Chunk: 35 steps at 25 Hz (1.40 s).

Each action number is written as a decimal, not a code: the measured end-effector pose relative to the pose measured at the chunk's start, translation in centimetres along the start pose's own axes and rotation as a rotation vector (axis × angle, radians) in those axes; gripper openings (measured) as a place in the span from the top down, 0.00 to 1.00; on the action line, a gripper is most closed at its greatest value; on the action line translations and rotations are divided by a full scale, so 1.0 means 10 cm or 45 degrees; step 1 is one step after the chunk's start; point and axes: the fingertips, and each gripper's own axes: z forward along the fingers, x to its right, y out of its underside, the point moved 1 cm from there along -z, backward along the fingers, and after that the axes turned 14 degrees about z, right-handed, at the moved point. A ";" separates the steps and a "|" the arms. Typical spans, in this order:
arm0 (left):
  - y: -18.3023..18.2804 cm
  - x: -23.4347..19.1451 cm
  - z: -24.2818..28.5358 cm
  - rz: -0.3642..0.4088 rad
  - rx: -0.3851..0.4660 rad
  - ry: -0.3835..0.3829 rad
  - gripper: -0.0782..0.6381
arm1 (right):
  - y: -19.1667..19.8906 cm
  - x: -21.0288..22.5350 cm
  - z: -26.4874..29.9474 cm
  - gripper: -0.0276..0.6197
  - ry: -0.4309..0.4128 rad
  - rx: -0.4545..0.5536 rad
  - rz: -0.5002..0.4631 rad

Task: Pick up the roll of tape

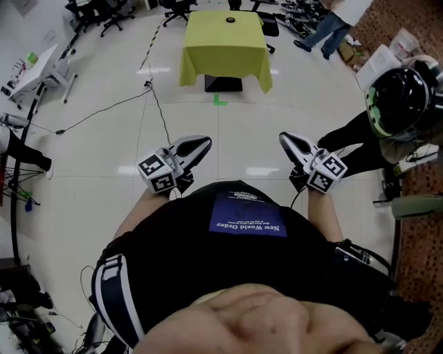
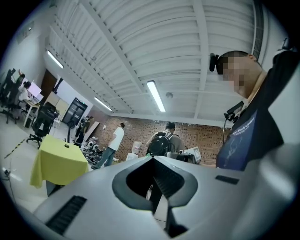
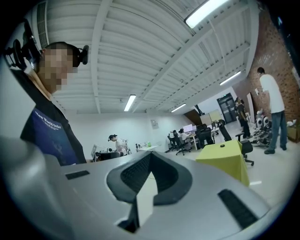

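The roll of tape (image 1: 230, 19) is a small dark ring lying on a table under a yellow cloth (image 1: 225, 48), far ahead across the floor. It also shows on that table as a dark speck, the tape (image 2: 66, 146) in the left gripper view and the tape (image 3: 222, 146) in the right gripper view. My left gripper (image 1: 201, 144) and right gripper (image 1: 287, 141) are held at chest height and point toward the table, well short of it. Both have their jaws together with nothing between them, the left gripper (image 2: 152, 158) and the right gripper (image 3: 149, 154) alike.
A black cable (image 1: 156, 97) runs across the pale floor, and a green mark (image 1: 219, 100) lies in front of the table. A person with a dark backpack (image 1: 398, 104) stands close on the right. Office chairs (image 1: 104, 14) and another person (image 1: 325, 31) are at the back.
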 end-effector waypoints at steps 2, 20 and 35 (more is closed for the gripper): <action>-0.10 -0.35 -0.14 0.012 -0.003 -0.003 0.88 | -0.11 0.01 0.40 0.98 -0.011 0.017 0.003; -0.04 -2.17 -0.07 0.018 -0.030 -0.241 0.88 | -0.48 1.15 2.33 0.98 -0.279 -0.138 0.080; -0.19 -3.54 1.55 0.024 -0.038 -0.338 0.88 | -1.54 3.03 2.81 0.98 -0.384 -0.150 0.071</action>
